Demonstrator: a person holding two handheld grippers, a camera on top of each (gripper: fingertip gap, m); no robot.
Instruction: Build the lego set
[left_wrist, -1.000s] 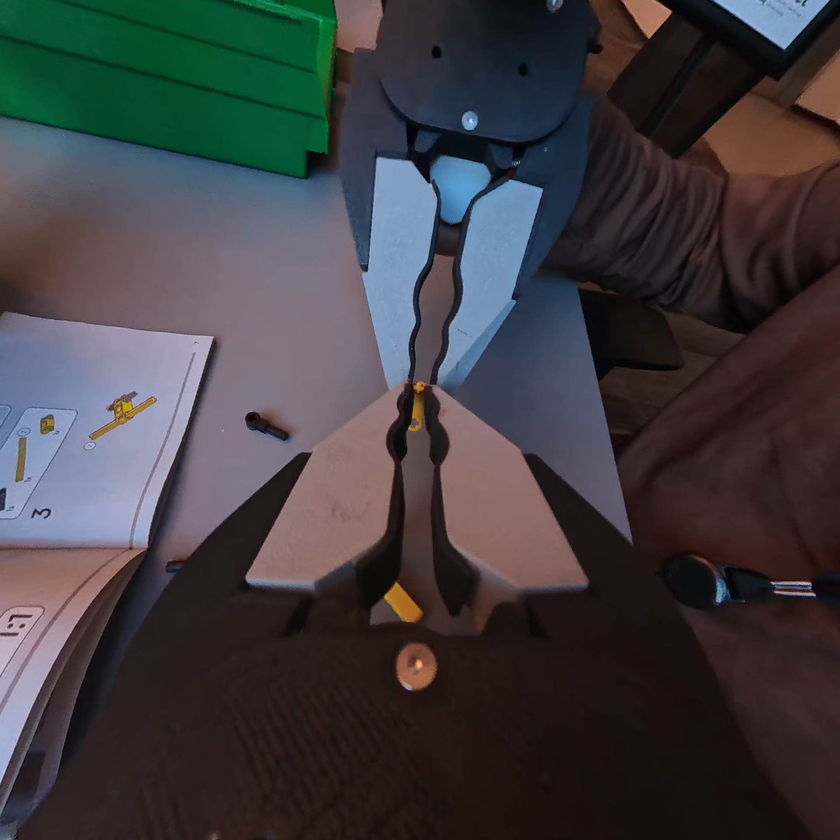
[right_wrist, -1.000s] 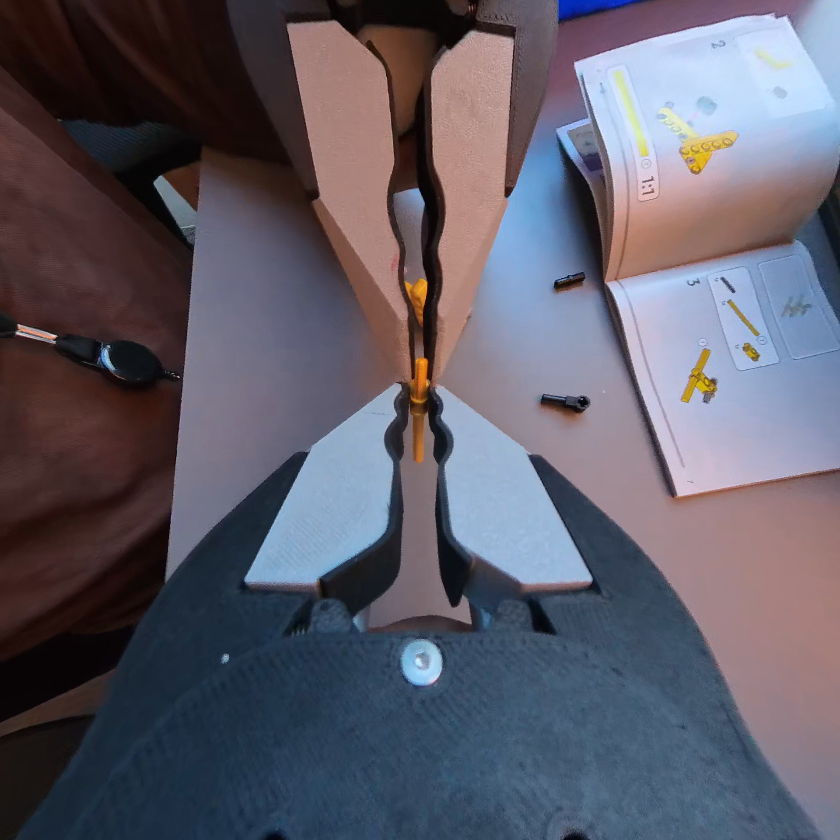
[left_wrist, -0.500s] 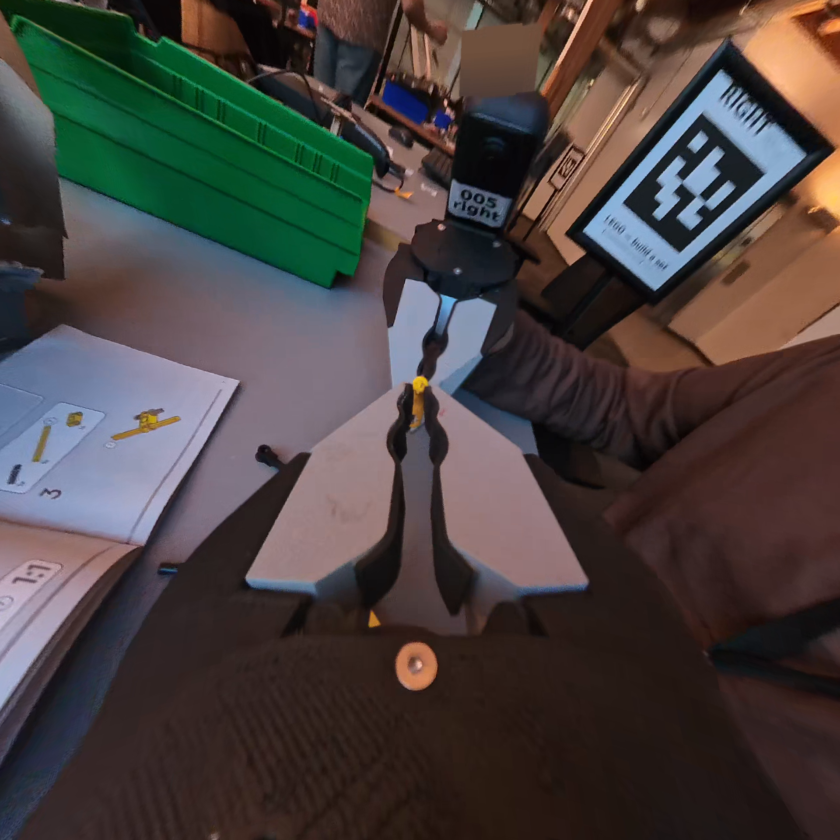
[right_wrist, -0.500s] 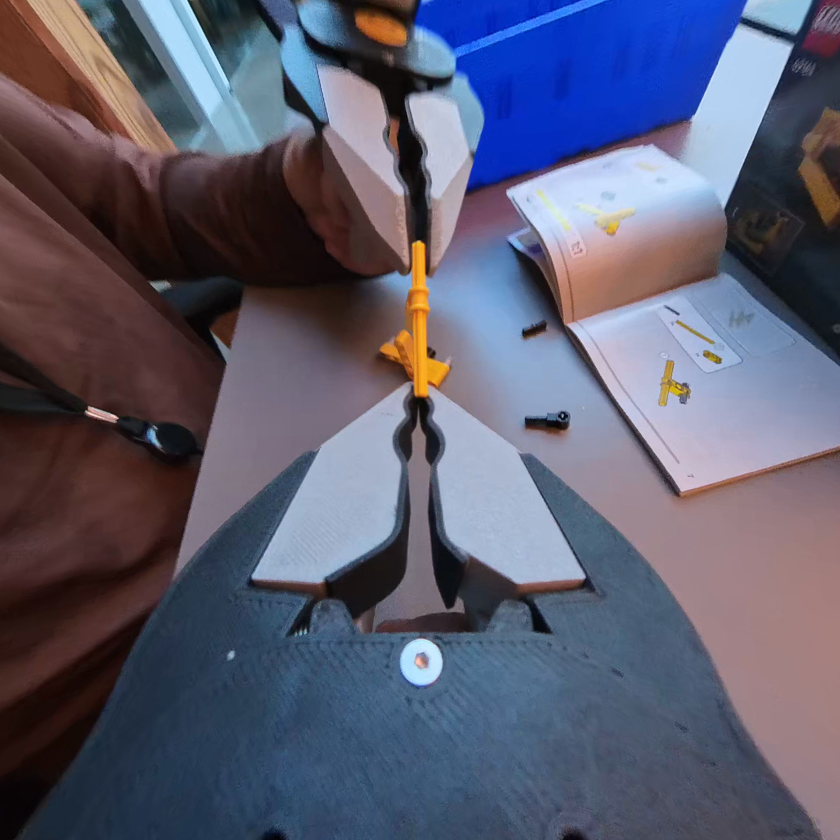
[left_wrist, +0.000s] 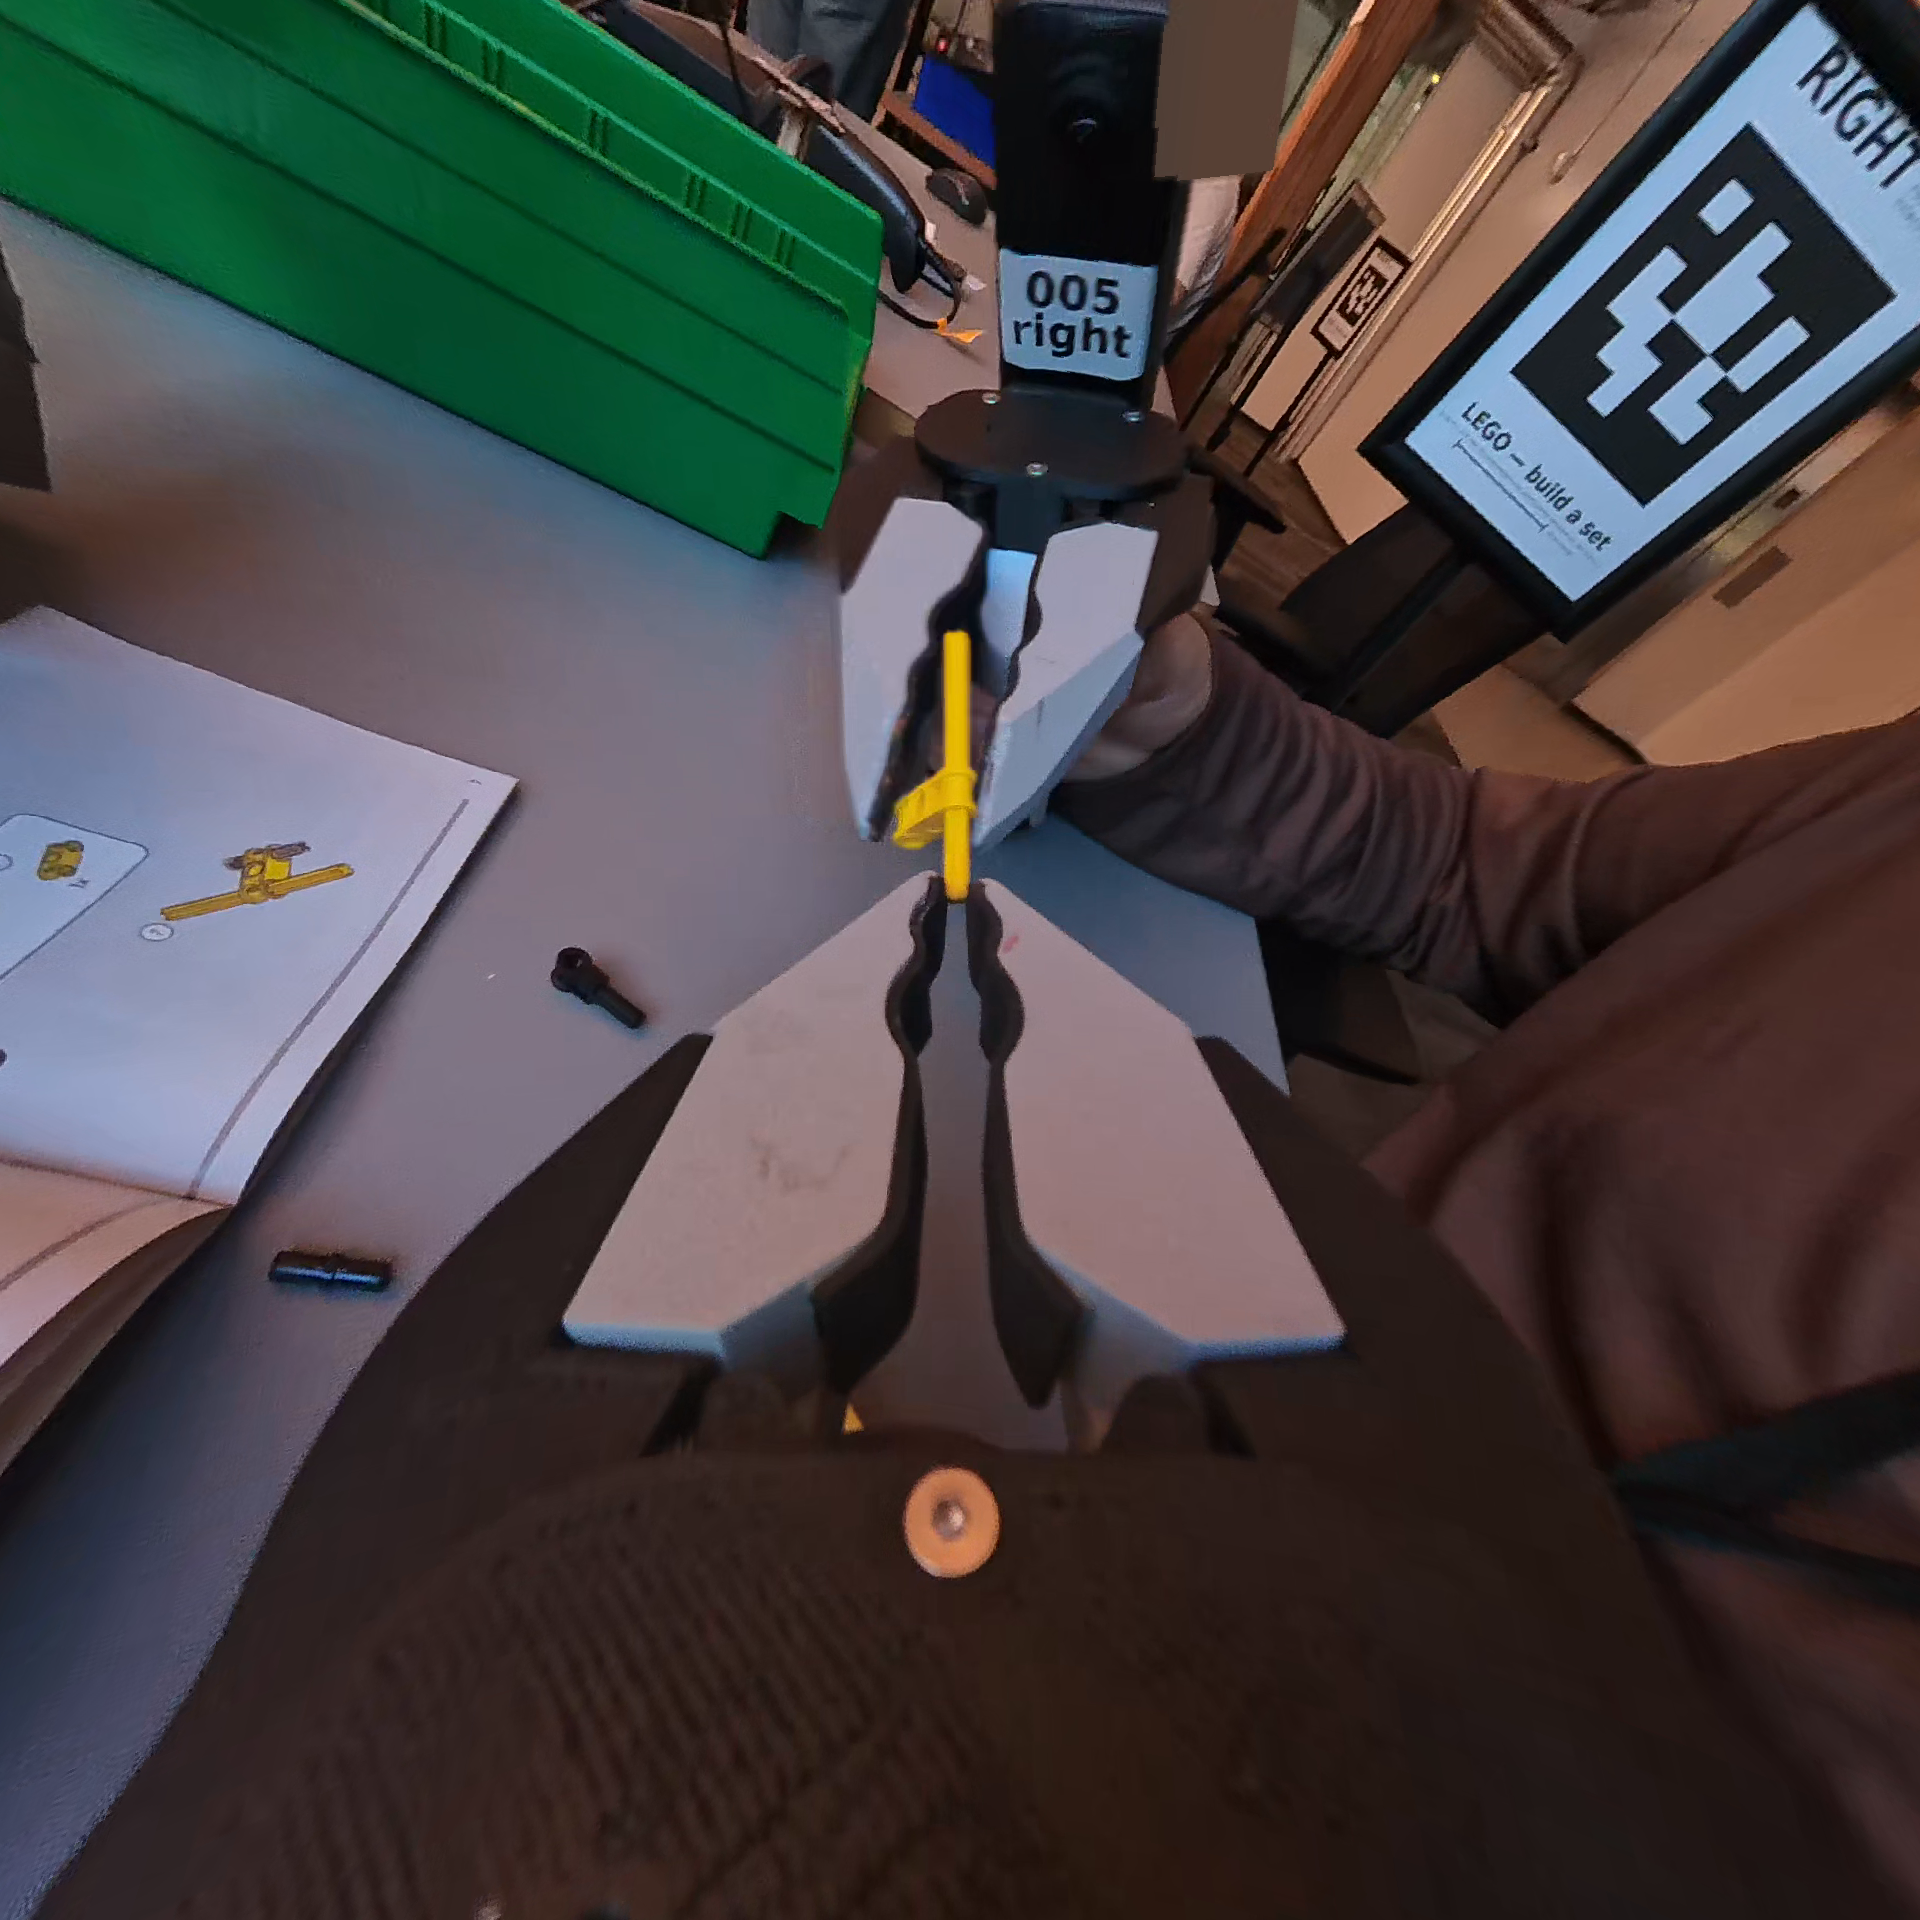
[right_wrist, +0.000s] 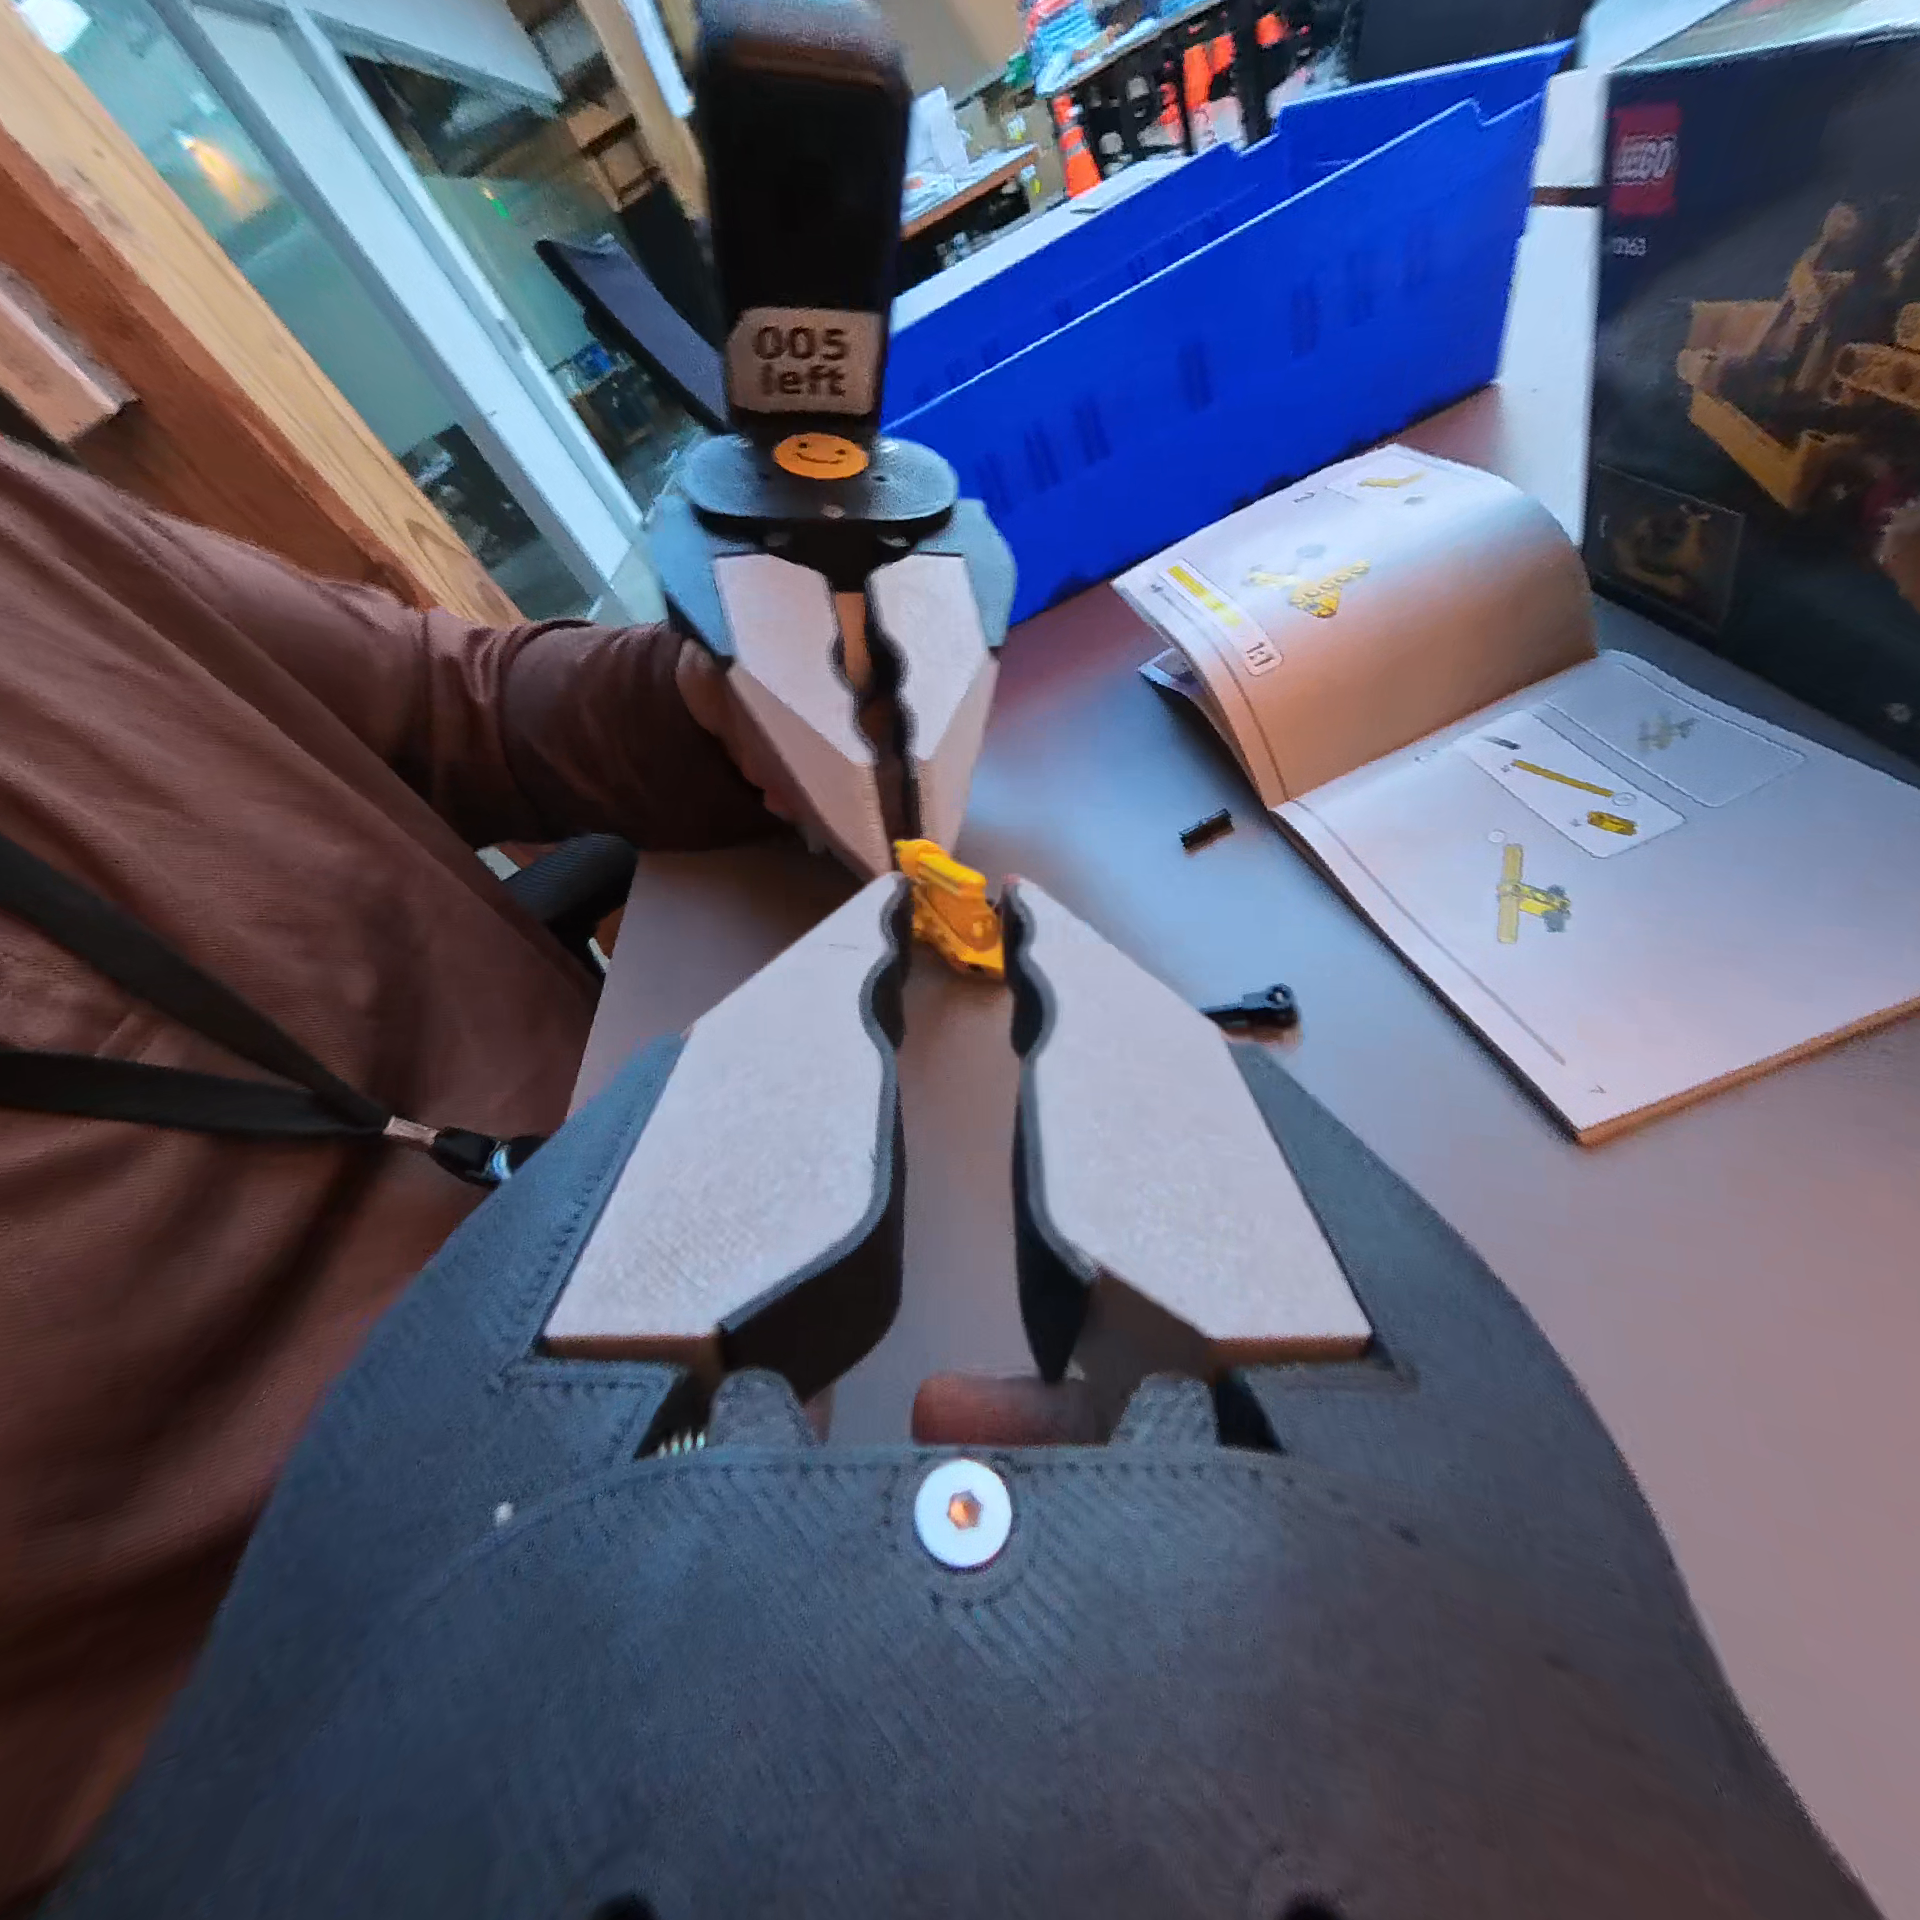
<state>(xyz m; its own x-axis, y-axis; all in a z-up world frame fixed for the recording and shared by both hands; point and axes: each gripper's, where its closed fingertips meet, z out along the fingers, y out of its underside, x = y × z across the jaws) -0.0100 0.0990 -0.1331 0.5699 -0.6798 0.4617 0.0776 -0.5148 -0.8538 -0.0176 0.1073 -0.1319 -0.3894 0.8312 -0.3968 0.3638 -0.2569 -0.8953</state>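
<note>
The yellow axle with its connector is pinched by the left gripper, just beside the parted right gripper; next, a black pin presumably needs fetching

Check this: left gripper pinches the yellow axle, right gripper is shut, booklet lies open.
The right gripper is not shut: the right wrist view shows its fingers apart, so it is open. The left gripper does pinch the axle, and the booklet lies open.
</note>
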